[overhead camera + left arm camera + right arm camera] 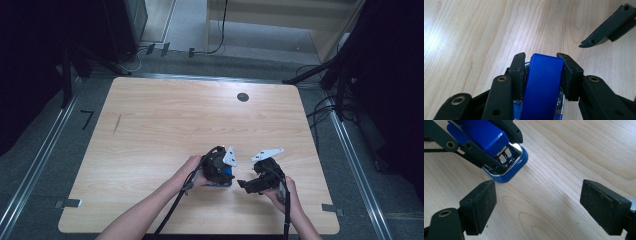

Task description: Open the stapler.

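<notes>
1. Two grippers are working near the front edge of the wooden table [150, 125].
2. Left gripper [541, 63] is clamping a blue stapler [541, 85]; both pads are pressing on its sides.
3. Lying flat on the table, the stapler is running lengthwise along the left gripper's jaws, and its rounded metal nose [511, 157] is pointing towards the right gripper [537, 205].
4. Right gripper is standing wide apart, holding nothing, its pads just short of the stapler's nose.

High view looks forward and down on the whole bench [150, 125] — both gripper views sit close above it, sharing the blue stapler [499, 147].
</notes>
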Motion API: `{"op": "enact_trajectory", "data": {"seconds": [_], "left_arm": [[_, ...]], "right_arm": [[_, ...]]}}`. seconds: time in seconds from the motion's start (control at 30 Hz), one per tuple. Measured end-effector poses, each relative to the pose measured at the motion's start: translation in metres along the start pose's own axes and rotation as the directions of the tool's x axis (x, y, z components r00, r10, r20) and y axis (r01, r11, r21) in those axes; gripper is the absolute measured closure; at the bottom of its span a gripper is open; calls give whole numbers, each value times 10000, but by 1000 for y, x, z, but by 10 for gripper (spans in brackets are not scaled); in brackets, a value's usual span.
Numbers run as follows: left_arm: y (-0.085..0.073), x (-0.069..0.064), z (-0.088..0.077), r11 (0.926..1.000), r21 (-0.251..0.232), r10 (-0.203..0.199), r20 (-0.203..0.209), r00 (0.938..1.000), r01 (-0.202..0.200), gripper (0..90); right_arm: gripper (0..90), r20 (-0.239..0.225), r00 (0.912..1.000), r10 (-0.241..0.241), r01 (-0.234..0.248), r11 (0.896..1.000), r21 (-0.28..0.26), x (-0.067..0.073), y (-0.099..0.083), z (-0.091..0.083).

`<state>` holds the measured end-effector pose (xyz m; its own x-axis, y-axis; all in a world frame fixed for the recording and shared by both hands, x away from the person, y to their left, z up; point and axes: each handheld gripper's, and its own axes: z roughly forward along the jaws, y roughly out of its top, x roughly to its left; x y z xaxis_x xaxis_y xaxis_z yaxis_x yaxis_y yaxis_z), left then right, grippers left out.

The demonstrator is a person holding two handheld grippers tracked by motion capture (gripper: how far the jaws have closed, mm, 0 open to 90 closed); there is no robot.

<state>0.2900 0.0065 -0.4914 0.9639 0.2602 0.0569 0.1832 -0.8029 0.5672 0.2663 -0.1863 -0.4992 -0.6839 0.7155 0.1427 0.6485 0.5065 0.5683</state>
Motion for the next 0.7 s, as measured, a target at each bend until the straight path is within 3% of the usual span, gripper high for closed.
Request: {"op": "enact_trajectory", "data": {"seconds": [0.33, 0.57, 0.7], "left_arm": [[-4, 6, -18, 9961, -883, -40, 273, 9996, 64, 641], [-6, 7, -26, 9938, -1111, 90, 345, 9994, -51, 651], [-7, 7, -30, 9930, -1174, 207, 360, 9991, -163, 656]], "right_arm": [[200, -28, 9998, 205, -206, 9997, -89, 0, 0, 3], [464, -24, 9998, 206, -207, 9962, -851, 6, 9, 4], [558, -200, 9992, 357, -379, 9920, -1205, 10, 16, 7]]}}
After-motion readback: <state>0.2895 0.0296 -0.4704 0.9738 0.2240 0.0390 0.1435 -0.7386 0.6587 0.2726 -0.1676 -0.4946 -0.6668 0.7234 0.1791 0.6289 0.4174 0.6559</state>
